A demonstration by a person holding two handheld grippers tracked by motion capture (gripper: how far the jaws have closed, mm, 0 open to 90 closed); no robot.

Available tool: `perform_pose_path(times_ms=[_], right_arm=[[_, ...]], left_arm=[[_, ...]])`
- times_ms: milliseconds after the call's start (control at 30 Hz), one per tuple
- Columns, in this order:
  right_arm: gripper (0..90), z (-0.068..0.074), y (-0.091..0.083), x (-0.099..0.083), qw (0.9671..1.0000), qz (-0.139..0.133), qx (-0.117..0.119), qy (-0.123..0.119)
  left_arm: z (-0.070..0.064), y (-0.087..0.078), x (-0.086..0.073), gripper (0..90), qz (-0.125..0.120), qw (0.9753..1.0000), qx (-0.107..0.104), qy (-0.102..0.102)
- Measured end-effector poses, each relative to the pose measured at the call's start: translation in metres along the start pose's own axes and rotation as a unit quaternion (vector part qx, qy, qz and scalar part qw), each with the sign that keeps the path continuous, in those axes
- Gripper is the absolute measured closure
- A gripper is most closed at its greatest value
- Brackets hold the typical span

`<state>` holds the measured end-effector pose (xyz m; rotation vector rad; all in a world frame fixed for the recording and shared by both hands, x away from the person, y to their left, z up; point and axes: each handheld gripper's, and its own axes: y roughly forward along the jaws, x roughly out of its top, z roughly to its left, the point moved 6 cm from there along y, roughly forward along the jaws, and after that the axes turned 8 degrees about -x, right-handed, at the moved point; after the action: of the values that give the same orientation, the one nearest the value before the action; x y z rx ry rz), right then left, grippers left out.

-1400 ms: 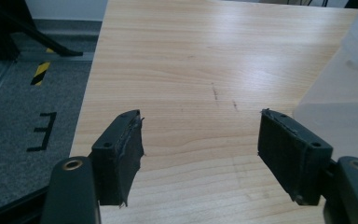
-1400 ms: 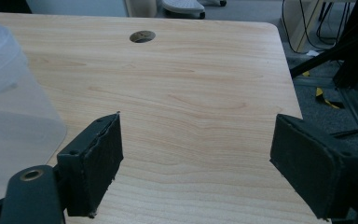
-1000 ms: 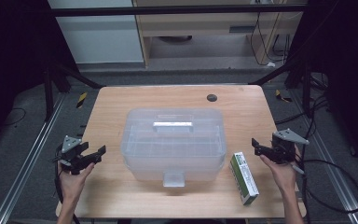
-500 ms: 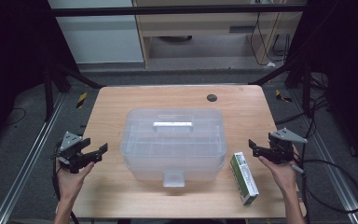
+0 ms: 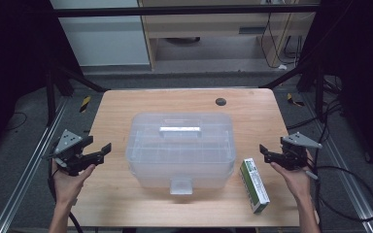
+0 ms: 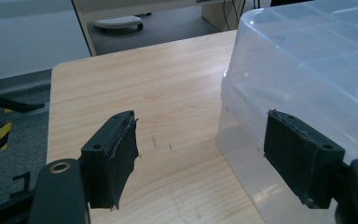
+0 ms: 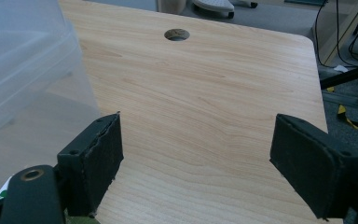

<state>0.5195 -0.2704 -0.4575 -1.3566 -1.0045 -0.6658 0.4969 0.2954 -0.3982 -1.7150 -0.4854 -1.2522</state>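
The clear plastic box (image 5: 180, 148) sits mid-bench, squarely between the two tools, with its long axis running from one tool to the other, so each short end wall faces a tool. The left tool (image 5: 98, 151) hangs off the box's left end, jaws spread wide and holding nothing; in the left gripper view (image 6: 200, 156) the box wall (image 6: 307, 70) rises just ahead and to the inside of the jaws, one pad already level with its lower corner. The right tool (image 5: 266, 154) mirrors it on the far end, jaws also wide and empty, though a little farther from the box. In the right gripper view (image 7: 196, 163) the box (image 7: 23, 65) lies off to the inner side, with bare bench (image 7: 205, 93) straight ahead. A green carton (image 5: 254, 184) lies on the bench just inside and below the right tool, between it and the box's near corner.

The left tool looks the nearer of the two. A two-sided lift would call for both tools to move inward along the box's long axis, the right one clearing the carton.
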Motion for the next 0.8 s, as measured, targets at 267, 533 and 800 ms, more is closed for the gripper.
perform_pose_path(times_ms=[267,533,800], right_arm=[[17.2,0.002,-0.002,0.002,1.0000,-0.002,0.007,-0.006],[17.1,0.005,-0.004,0.004,0.9998,-0.004,0.013,-0.011],[17.0,0.008,-0.006,0.006,0.9997,-0.004,0.016,-0.017]], left_arm=[[-0.004,-0.007,0.020,28.4,-0.002,0.9995,0.004,0.031],[-0.014,-0.008,0.035,28.2,0.001,0.9985,-0.002,0.055],[-0.025,-0.005,0.043,28.1,0.001,0.9972,-0.009,0.074]])
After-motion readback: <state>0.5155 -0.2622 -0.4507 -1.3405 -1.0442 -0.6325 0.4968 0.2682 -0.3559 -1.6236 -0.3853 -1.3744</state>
